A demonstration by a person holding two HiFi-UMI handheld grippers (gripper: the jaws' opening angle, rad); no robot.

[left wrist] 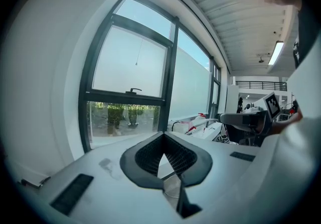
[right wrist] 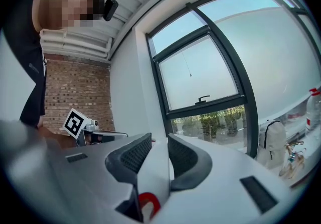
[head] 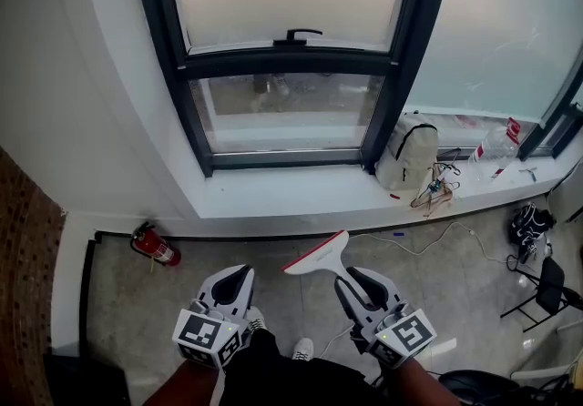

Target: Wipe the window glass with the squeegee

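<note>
The window (head: 287,108) has a dark frame, a frosted upper pane with a black handle (head: 296,34) and a clear lower pane. It stands ahead of me above a white sill (head: 291,192). The squeegee (head: 316,255) is white with a red-edged blade and points up and left, well short of the glass. My right gripper (head: 353,281) is shut on its handle (right wrist: 153,168), low on the right. My left gripper (head: 239,275) sits beside it on the left, jaws together with nothing between them. Both gripper views show the window (left wrist: 128,60) (right wrist: 198,75) some way off.
A beige backpack (head: 407,154), a plastic bottle (head: 496,145) and tangled cables lie on the sill's right part. A red fire extinguisher (head: 155,247) stands on the floor at the left, below the sill. A black chair (head: 547,286) stands at the right, a brick wall (head: 23,286) at the far left.
</note>
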